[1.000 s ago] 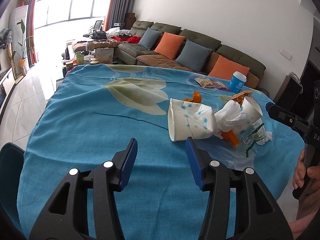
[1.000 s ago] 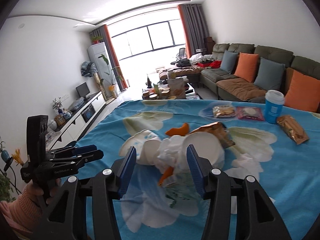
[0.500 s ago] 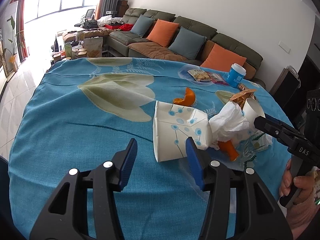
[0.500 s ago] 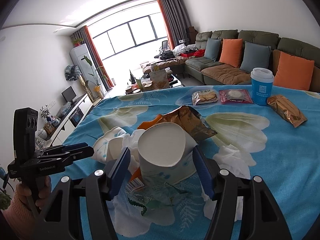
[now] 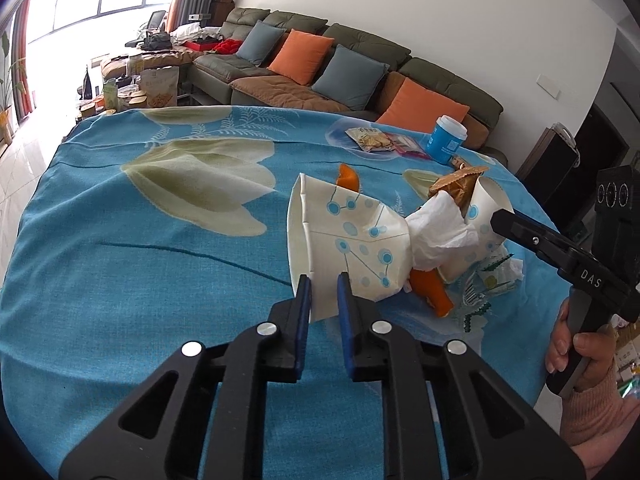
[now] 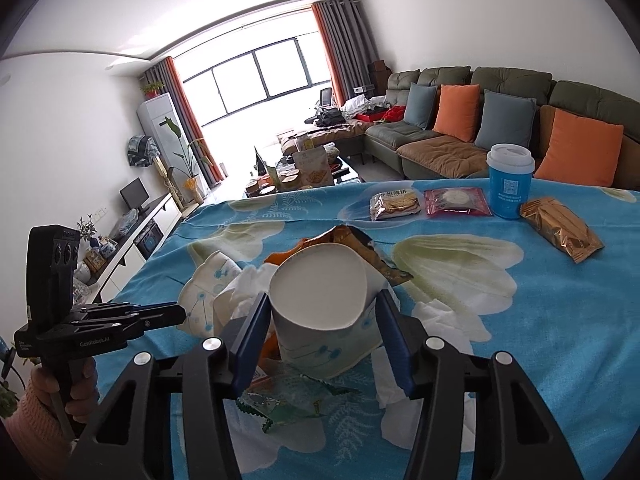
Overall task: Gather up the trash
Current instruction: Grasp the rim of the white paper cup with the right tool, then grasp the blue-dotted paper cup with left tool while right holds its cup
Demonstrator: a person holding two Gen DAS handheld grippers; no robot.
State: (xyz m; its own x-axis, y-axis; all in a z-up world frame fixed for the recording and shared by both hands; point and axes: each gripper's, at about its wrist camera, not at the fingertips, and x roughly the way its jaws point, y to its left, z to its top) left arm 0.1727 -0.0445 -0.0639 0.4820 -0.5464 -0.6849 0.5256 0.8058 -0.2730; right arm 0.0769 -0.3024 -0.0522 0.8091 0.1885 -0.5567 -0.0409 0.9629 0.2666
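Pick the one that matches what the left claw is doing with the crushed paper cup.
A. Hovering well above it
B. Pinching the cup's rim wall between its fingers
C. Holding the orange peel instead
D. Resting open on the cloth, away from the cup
B: in the left wrist view the left claw has narrowed onto the rim wall of the crushed paper cup.

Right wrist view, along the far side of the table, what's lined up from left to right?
Cracker packet → pink snack packet → blue lidded cup → gold foil packet, the last lying a little nearer than the rest.
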